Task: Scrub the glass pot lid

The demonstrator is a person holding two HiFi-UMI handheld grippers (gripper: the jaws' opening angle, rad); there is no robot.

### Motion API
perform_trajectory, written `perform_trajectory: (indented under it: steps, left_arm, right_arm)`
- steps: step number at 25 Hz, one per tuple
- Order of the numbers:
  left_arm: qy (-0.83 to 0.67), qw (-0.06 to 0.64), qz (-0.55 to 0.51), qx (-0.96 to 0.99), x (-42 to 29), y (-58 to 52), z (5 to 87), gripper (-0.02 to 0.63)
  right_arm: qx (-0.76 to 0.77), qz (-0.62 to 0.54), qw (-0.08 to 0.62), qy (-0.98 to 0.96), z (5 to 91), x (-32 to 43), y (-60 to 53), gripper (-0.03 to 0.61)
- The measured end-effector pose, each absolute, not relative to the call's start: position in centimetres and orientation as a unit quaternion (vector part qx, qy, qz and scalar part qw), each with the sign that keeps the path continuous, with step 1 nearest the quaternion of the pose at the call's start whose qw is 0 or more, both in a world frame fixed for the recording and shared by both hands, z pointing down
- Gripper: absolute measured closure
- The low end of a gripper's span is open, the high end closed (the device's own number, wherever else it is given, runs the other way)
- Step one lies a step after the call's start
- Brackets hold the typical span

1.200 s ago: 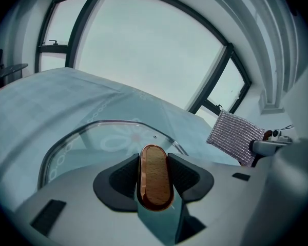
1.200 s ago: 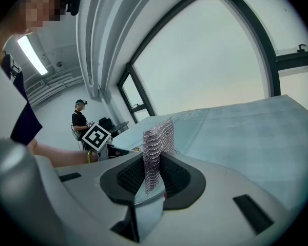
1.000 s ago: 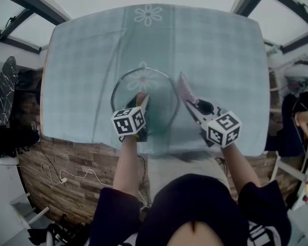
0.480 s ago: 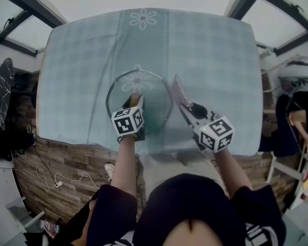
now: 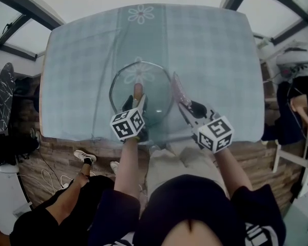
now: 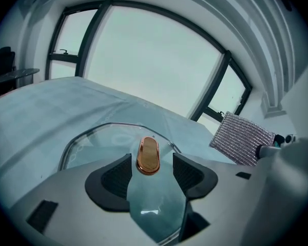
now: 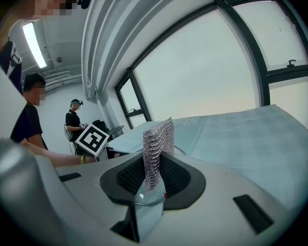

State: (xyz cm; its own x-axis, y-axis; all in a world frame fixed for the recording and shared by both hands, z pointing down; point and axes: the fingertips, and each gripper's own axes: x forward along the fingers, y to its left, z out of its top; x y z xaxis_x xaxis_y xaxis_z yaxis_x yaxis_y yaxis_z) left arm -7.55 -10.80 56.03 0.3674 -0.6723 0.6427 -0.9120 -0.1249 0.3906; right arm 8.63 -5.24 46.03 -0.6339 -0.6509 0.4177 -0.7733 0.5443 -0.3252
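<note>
The glass pot lid (image 5: 155,86) lies on the tablecloth in front of me, its copper knob (image 5: 138,90) pointing up. My left gripper (image 5: 135,103) stands at the knob, and its jaws have just been opening. In the left gripper view the knob (image 6: 148,156) sits between the black pads (image 6: 114,176) with a gap on each side, over the lid's glass (image 6: 95,143). My right gripper (image 5: 188,107) hangs just right of the lid, shut on a silvery mesh scrub cloth (image 5: 179,89) that stands up from its jaws (image 7: 157,146).
A pale checked tablecloth (image 5: 210,50) with flower prints covers the table, whose near edge (image 5: 92,137) runs just behind my hands. Another person's arm (image 5: 66,204) and shoe (image 5: 82,156) are at lower left. People stand left of the table (image 7: 76,122).
The left gripper has drawn back a little, so more of the knob shows ahead of it. The right gripper has shifted slightly with the cloth. A person's arm and shoe have come in at lower left.
</note>
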Motion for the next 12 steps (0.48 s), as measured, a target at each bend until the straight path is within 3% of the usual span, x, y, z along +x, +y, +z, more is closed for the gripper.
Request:
perform_trajectory:
  steps: [12]
  left_arm:
    - [-0.532, 0.357, 0.111, 0.760, -7.9, -5.0, 49.8, 0.380]
  right_arm:
    - [0.434, 0.230, 0.104, -0.865, 43.7, 6.7, -0.5, 0.499]
